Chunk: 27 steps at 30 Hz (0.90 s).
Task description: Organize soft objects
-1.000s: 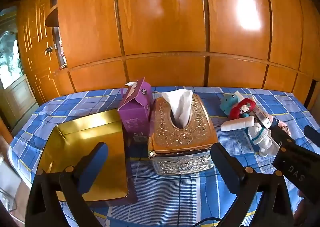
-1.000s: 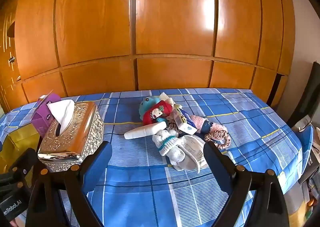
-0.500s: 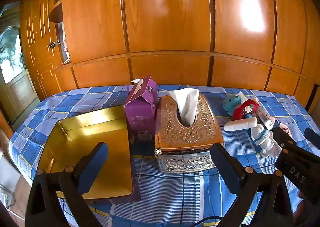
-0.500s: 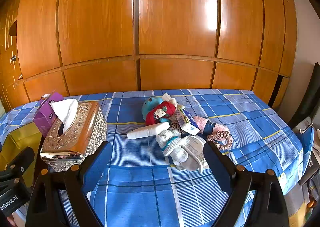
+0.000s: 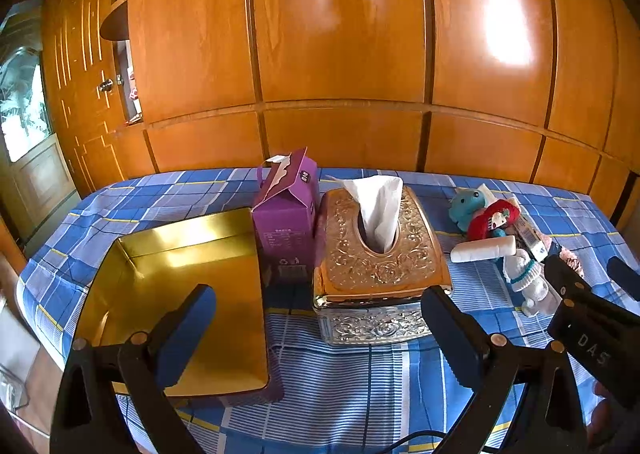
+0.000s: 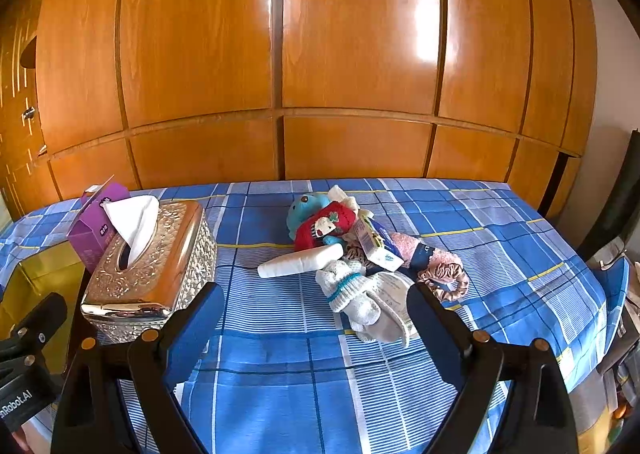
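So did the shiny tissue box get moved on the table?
No. The tissue box remains snug beside the purple carton and gold tray; only the camera shifted.

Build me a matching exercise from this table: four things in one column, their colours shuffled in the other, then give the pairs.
Things
1. carton
2. tray
3. plush toy
4. scrunchie

Colours
A. pink
B. gold
C. purple
D. teal

Pairs: 1-C, 2-B, 3-D, 4-A
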Available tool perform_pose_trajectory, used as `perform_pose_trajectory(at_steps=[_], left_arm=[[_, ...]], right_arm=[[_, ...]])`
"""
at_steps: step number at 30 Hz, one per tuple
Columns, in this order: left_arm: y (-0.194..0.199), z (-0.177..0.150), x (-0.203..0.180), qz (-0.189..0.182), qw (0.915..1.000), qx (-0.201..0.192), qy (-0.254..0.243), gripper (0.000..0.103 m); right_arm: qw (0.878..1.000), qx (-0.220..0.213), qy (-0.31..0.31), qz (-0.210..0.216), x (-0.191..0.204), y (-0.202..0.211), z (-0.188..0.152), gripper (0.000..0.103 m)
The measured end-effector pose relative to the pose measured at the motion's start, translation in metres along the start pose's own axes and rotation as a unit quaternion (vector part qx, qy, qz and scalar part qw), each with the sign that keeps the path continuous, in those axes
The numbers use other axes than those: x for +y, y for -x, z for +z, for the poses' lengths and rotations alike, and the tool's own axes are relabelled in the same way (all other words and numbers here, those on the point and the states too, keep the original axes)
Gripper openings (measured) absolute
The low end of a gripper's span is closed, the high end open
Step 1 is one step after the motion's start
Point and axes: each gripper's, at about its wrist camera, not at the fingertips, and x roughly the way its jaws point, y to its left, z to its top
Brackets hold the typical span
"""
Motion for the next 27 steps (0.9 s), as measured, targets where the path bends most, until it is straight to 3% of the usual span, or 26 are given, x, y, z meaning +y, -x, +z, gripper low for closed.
perform_pose_trajectory(at_steps=[27], left_arm=[[0.0080, 0.0001, 0.0009, 0.001, 1.0000, -0.007, 0.001, 0.103]], right_arm=[[1.000, -0.002, -0.006, -0.001, -0.0028, 0.0024, -0.0003, 0.094]])
